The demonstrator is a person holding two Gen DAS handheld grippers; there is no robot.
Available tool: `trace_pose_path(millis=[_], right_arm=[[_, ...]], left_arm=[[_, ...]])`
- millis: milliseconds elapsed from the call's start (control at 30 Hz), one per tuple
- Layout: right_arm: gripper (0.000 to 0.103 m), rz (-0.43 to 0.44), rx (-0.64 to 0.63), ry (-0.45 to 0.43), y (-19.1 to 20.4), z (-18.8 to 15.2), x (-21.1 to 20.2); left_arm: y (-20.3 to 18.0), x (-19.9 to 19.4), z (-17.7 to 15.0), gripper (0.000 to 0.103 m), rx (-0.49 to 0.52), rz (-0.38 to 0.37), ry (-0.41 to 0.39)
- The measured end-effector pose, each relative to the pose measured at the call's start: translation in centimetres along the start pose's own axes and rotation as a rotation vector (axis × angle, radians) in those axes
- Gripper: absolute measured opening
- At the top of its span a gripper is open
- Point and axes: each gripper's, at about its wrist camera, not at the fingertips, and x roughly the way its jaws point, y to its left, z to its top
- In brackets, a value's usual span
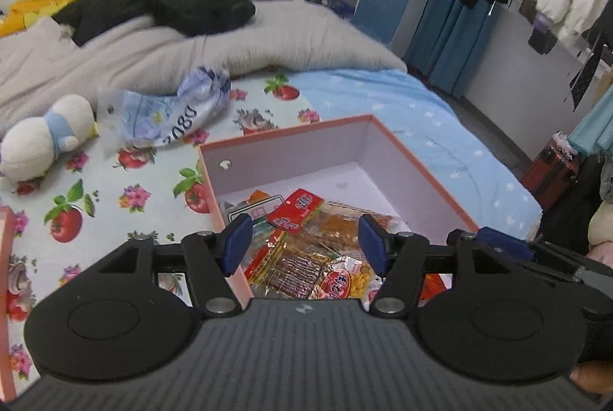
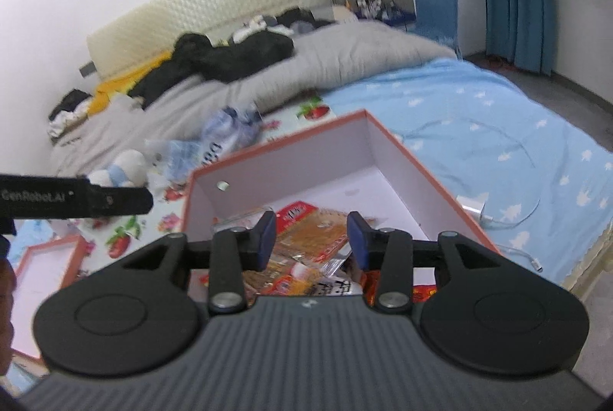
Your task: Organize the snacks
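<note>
A pink box with white inner walls lies open on the bed. Several snack packets, red, orange and clear, are heaped in its near part. My left gripper hangs above that heap, open, with nothing between its blue pads. My right gripper hovers over the same heap, open too, with nothing between its pads. A crumpled blue and white bag lies on the sheet beyond the box. The side of the left gripper shows as a black bar at the left edge of the right wrist view.
A white plush toy lies left of the box on the fruit-print sheet. A grey duvet with black clothes fills the far bed. A pink lid lies left of the box; a white charger and cable lie to its right.
</note>
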Motion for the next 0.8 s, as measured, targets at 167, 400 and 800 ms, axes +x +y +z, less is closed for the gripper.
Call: trace_pose_path(millis=[167,400,800], right_arm=[[0.043,0.017,-0.018,-0.057,1.5,-0.1,-4.1],[0.043,0.023,-0.025,-0.114,3.2,-1.4,-8.6],[0.044,0.037,-0.036,-0.151,5.1,-4.9,-13.8]], left_arm=[[-0.2,-5.0,-1.2,0.067,0.000,-0.002,-0.064],[-0.6,-11.3,-3.9,0.067,0.018,-0.014,-0.131],[-0.4,-18.3,-9.9,0.067,0.010,-0.018,-0.184]])
